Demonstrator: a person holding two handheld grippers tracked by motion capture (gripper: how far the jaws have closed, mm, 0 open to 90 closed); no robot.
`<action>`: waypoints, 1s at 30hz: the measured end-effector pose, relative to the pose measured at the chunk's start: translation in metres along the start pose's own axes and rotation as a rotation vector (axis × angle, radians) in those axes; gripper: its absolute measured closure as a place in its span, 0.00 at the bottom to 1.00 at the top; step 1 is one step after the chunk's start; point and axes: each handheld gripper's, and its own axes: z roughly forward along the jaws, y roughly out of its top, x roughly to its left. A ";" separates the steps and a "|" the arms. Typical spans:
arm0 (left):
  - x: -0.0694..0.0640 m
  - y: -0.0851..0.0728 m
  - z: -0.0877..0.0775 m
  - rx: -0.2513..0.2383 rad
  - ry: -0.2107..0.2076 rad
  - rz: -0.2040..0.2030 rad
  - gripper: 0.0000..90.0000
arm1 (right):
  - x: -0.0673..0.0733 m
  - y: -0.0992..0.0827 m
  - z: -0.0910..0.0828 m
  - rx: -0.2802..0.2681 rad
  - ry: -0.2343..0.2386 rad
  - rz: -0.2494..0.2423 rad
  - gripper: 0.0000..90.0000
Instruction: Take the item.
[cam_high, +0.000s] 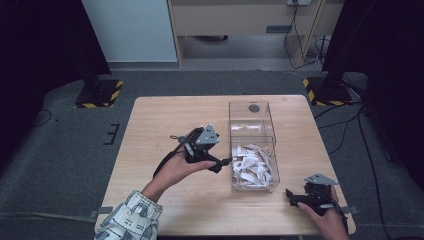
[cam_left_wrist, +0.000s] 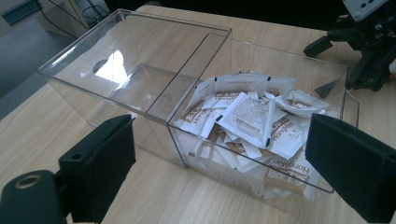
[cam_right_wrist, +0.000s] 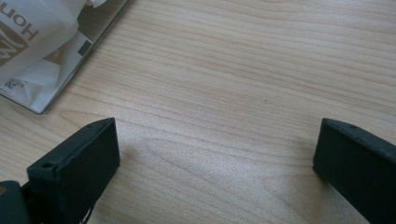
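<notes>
A clear plastic box (cam_high: 252, 117) stands on the wooden table (cam_high: 165, 120), right of centre. Its near half holds a heap of white sachets (cam_high: 251, 167). Its far half is bare and has a dark round hole. My left gripper (cam_high: 222, 164) hovers just left of the box's near half and points at it. In the left gripper view it (cam_left_wrist: 222, 140) is open, and the sachets (cam_left_wrist: 247, 116) lie ahead behind the box wall (cam_left_wrist: 140, 60). My right gripper (cam_high: 291, 196) rests low near the table's front right corner. It (cam_right_wrist: 217, 135) is open over bare wood, with nothing between the jaws.
A corner of the box with sachets (cam_right_wrist: 42, 51) lies at the upper left of the right gripper view. My right gripper (cam_left_wrist: 364, 42) shows beyond the box in the left gripper view. Black stands with striped feet (cam_high: 100, 92) flank the table on grey carpet.
</notes>
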 end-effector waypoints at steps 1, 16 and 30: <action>0.000 0.001 0.001 0.000 0.000 0.003 0.09 | 0.000 0.000 0.000 0.000 0.001 -0.002 0.01; -0.009 0.016 0.017 0.003 -0.017 0.021 0.09 | 0.000 0.000 0.000 0.000 0.000 0.000 0.01; -0.020 0.021 0.033 0.017 -0.039 0.043 0.13 | 0.000 0.000 0.000 0.000 0.000 -0.001 0.01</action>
